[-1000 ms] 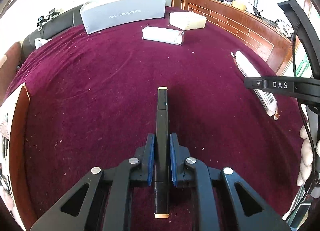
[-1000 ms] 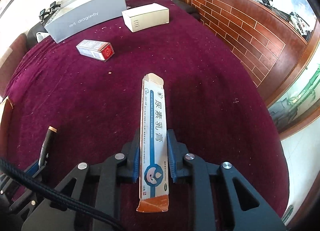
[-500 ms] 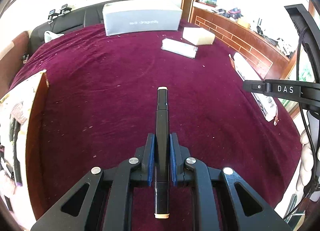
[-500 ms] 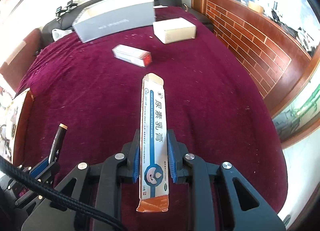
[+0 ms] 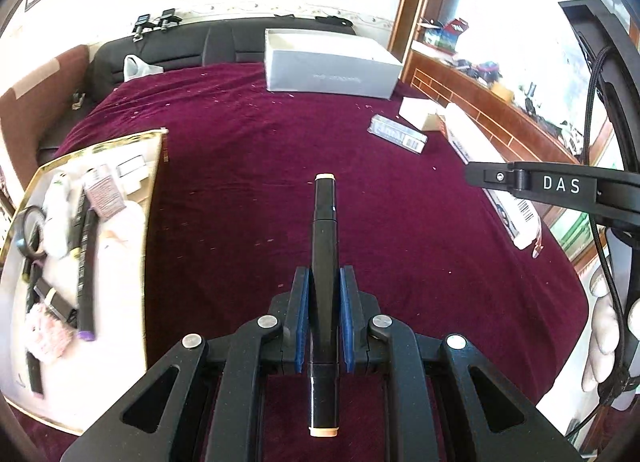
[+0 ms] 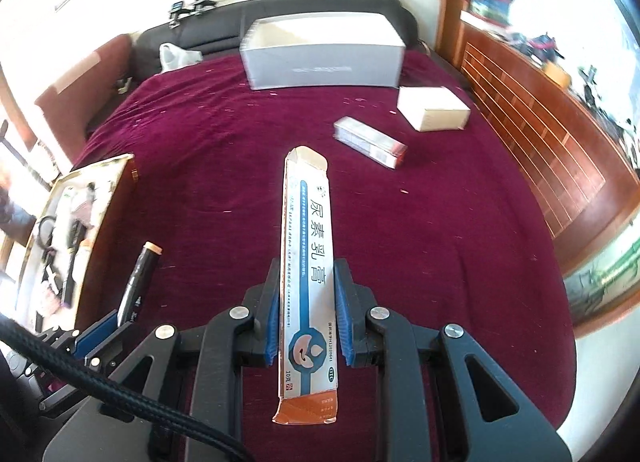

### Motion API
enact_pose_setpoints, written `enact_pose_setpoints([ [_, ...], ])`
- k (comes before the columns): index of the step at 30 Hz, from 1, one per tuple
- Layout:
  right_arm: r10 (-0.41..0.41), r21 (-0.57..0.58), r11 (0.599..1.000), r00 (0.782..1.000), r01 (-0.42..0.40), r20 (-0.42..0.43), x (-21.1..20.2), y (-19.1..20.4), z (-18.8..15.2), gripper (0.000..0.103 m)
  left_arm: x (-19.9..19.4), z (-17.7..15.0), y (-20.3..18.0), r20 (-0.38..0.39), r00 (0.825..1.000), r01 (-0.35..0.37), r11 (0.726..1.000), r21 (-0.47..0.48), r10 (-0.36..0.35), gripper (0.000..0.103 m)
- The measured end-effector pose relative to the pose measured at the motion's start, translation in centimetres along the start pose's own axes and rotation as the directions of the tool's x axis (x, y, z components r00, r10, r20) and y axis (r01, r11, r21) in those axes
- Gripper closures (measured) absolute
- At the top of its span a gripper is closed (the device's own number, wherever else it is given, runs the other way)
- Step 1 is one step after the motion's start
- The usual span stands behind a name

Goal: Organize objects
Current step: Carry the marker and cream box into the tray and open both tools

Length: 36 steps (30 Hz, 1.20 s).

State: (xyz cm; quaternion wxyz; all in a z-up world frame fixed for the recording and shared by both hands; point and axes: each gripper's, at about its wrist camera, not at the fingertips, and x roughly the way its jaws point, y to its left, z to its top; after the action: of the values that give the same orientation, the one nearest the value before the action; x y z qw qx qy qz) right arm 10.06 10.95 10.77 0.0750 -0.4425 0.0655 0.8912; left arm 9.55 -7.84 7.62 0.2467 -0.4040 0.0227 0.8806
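Note:
My left gripper [image 5: 323,282] is shut on a black marker [image 5: 325,246] with cream end caps, held above the maroon cloth. My right gripper [image 6: 307,278] is shut on a long white and blue ointment carton [image 6: 309,254], its far flap open. The marker also shows in the right wrist view [image 6: 138,282], low at the left. The carton shows in the left wrist view [image 5: 480,154] at the right, behind the right gripper's frame. A gold-rimmed tray [image 5: 154,166] at the left holds pens, a tape roll and small items; it also shows in the right wrist view [image 6: 116,178].
A large grey box [image 5: 332,74] stands at the far edge of the cloth. A small silver carton [image 5: 398,134] and a cream box [image 5: 418,112] lie at the far right. A wooden ledge [image 6: 560,166] runs along the right side. A black sofa [image 5: 168,50] is behind.
Both grippers have swung to the left, bringing the tray into view in both cameras. The grey box now appears ahead at centre. Both grips are unchanged.

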Motion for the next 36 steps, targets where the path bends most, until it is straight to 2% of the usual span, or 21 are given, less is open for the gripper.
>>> enact_pose_setpoints([
  [8, 0.084, -0.077, 0.994, 0.996, -0.083, 0.001, -1.1, 5.4, 0.5, 0.082, -3.8, -0.7, 4.4, 0.045, 0.998, -0.030, 0.998, -0.057, 0.033, 0.091],
  [15, 0.179, -0.138, 0.974, 0.983, -0.182, -0.032, -0.7, 11.1, 0.7, 0.082, -6.8, -1.5, 9.9, 0.076, 0.988, -0.123, 0.985, -0.119, 0.133, 0.091],
  [22, 0.278, -0.190, 0.936, 0.954, -0.295, -0.113, 1.2, 16.8, 0.3, 0.082, -8.2, -2.8, 16.8, 0.053, 0.970, -0.219, 0.949, -0.225, 0.236, 0.091],
  [26, 0.314, -0.211, 0.915, 0.935, -0.344, -0.164, 2.6, 19.7, -0.4, 0.082, -8.5, -3.5, 19.5, 0.033, 0.959, -0.264, 0.931, -0.252, 0.282, 0.091],
  [31, 0.363, -0.198, 0.890, 0.902, -0.410, -0.234, 4.3, 22.3, -1.5, 0.082, -8.3, -4.2, 22.2, 0.005, 0.952, -0.292, 0.916, -0.276, 0.305, 0.091],
  [36, 0.392, -0.177, 0.875, 0.874, -0.450, -0.286, 5.7, 24.1, -2.4, 0.082, -6.9, -4.6, 24.2, -0.032, 0.953, -0.296, 0.907, -0.300, 0.300, 0.091],
])
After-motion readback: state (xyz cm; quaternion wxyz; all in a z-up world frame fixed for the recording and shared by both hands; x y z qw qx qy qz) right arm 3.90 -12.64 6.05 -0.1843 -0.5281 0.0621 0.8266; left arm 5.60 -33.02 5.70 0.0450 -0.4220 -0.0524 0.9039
